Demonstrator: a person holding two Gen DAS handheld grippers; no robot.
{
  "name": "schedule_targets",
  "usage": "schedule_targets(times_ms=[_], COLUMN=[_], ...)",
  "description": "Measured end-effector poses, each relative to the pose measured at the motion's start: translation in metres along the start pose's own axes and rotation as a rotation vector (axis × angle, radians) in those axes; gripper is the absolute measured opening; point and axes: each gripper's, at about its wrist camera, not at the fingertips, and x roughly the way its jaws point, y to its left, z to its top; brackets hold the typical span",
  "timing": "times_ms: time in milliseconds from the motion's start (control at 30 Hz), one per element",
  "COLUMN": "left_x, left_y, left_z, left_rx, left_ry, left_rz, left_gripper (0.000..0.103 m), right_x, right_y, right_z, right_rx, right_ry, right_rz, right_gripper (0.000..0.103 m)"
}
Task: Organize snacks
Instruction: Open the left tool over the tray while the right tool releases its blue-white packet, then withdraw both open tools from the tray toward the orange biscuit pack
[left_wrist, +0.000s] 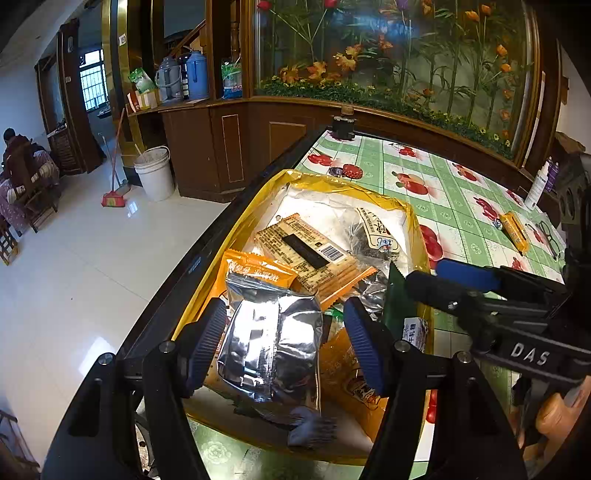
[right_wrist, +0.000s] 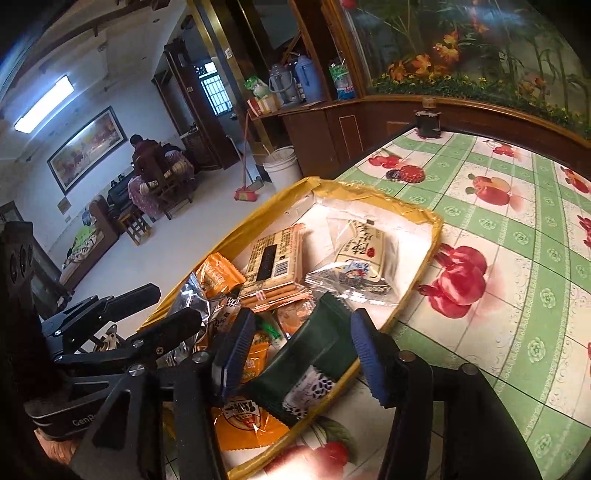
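One yellow-rimmed box (left_wrist: 236, 206), two grippers, two thermos flasks (left_wrist: 183, 75), one white bucket (left_wrist: 155, 173).

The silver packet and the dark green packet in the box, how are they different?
The silver packet is shiny foil with an orange top; the dark green packet is matte with a white patch. The silver packet lies between the open left gripper pads, the dark green packet between the open right gripper pads. Both lie in the yellow box.

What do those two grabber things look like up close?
Both are black. The left gripper and the right gripper each have two fingers with ribbed dark-blue pads, joined by black bars with round silver bolts. White letters "DAS" mark the right one's side in the left view.
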Motion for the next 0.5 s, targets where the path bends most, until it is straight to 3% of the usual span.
schedule_targets(times_ms=[67,500], left_x=[-0.001,-0.006], left_y=[-0.002,-0.063], left_z=[0.001,0.015], left_rx=[-0.002,0.081], left_ry=[-0.007,-0.031], left_rz=[0.005,-0.095], left_gripper=[0.074,0.074], right_x=[-0.009,-0.063], right_y=[-0.010,-0.121], right_z=[0.000,-0.015], right_rx=[0.015,0.164], right_ry=[-0.014,-0.064], right_rz=[-0.009,-0.156], right_gripper=[0.057,0.060])
